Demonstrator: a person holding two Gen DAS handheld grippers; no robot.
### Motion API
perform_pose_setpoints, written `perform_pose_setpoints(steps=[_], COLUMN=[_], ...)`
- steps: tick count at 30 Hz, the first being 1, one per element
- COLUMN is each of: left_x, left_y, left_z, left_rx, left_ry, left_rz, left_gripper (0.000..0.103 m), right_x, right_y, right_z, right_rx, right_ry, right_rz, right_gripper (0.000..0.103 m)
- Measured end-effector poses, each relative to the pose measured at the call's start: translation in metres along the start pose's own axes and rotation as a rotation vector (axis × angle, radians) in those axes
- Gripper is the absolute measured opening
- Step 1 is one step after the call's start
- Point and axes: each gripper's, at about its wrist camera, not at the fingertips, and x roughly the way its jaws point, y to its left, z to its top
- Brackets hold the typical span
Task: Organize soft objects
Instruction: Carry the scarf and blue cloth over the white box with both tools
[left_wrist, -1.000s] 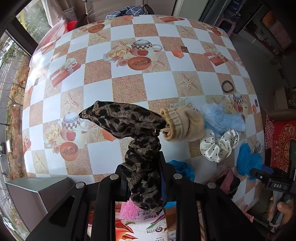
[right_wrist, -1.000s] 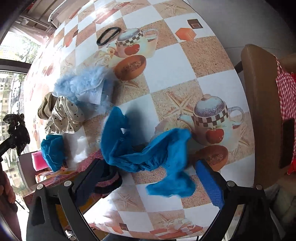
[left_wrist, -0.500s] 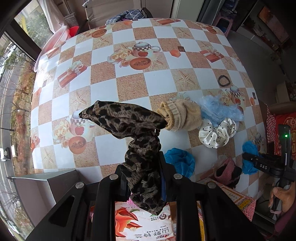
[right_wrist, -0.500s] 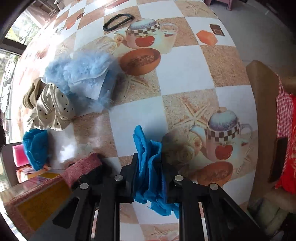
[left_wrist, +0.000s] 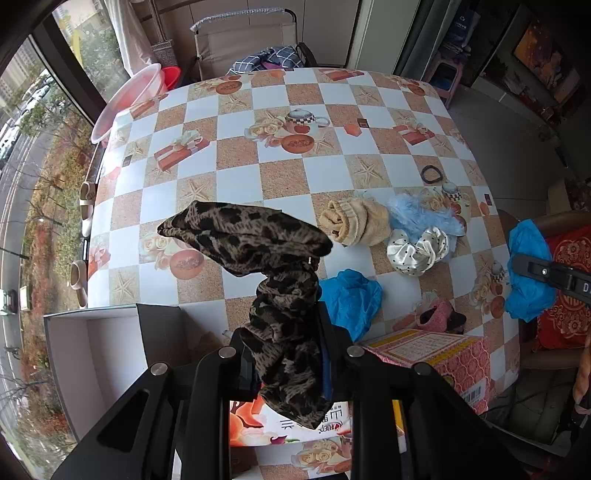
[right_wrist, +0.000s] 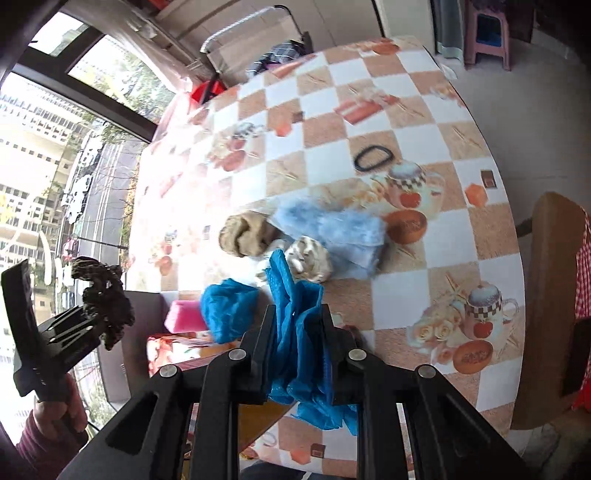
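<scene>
While left tongs (left_wrist: 286, 354) clamp leopard scarf (left_wrist: 255, 243), right tongs (right_wrist: 295, 354) clamp blue cloth (right_wrist: 299, 332), box print unreadable.

leopard-print scarf (left_wrist: 255, 240), bright blue cloth (right_wrist: 295, 325), cream polka-dot scrunchie (left_wrist: 417, 249)

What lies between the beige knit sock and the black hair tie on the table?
The fluffy light-blue item lies between the beige knit sock and the black hair tie, clearest in the right wrist view.
</scene>
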Motion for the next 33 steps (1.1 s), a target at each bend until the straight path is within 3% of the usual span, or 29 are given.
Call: perform_pose_setpoints(steps=[9, 22, 33], left_x=[-0.026, -0.045, -0.067], left_y=[0.006, 0.020, 0.055], left_z=[-0.035, -0.102, -0.142], left_rx=[0.003, 0.016, -0.043], left_ry=[-0.026, -0.022, -0.063], left_rz=[-0.029, -0.082, -0.082], left_gripper=[0.026, 0.026, 0.026], right_x=[-0.020, -0.020, -0.010], right_y=[0.085, 0.125, 0.184], right_z=[-0.018, -0.086, -0.117], right_rx=[-0.159, -0.188, -0.267], right_ry=[-0.013, 0.043, 0.080], right_rz=[0.051, 0.047, 0.077], right_gripper=[0.021, 0.021, 0.021])
